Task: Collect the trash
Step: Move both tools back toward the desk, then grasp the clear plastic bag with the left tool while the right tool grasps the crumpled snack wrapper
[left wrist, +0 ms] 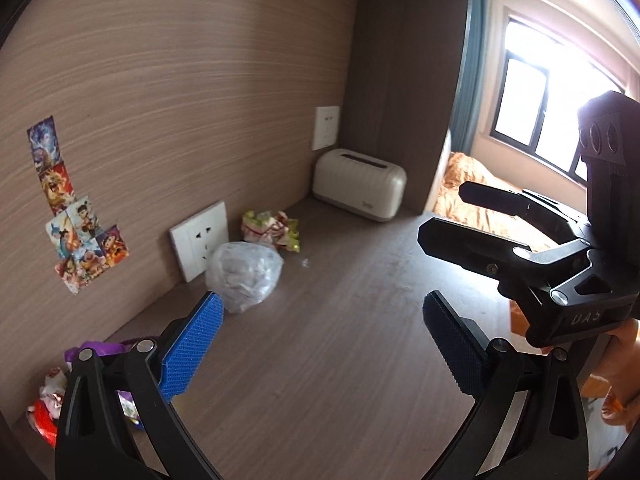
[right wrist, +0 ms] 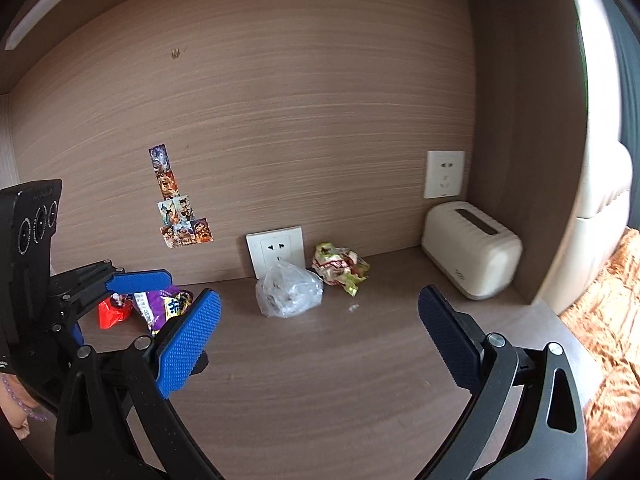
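A crumpled clear plastic bag point(left wrist: 244, 276) point(right wrist: 289, 290) lies on the wooden desk point(left wrist: 320, 340) by the back wall. A crumpled green-and-red wrapper point(left wrist: 270, 230) point(right wrist: 338, 266) lies just beyond it. A purple snack packet point(right wrist: 162, 306) point(left wrist: 104, 350) and a red wrapper point(right wrist: 114, 312) point(left wrist: 44, 420) lie at the left, partly hidden by the grippers. My left gripper point(left wrist: 320, 344) is open and empty above the desk; it also shows in the right wrist view point(right wrist: 112, 300). My right gripper point(right wrist: 320, 336) is open and empty; it shows at the right of the left wrist view point(left wrist: 448, 216).
A cream tissue box point(left wrist: 360, 184) point(right wrist: 472, 250) stands in the back right corner. Two white wall sockets point(left wrist: 200, 240) point(right wrist: 444, 174) and stickers point(right wrist: 180, 208) are on the back wall. A side panel point(right wrist: 532, 120) bounds the desk at the right; an orange bedspread point(right wrist: 608, 312) lies beyond.
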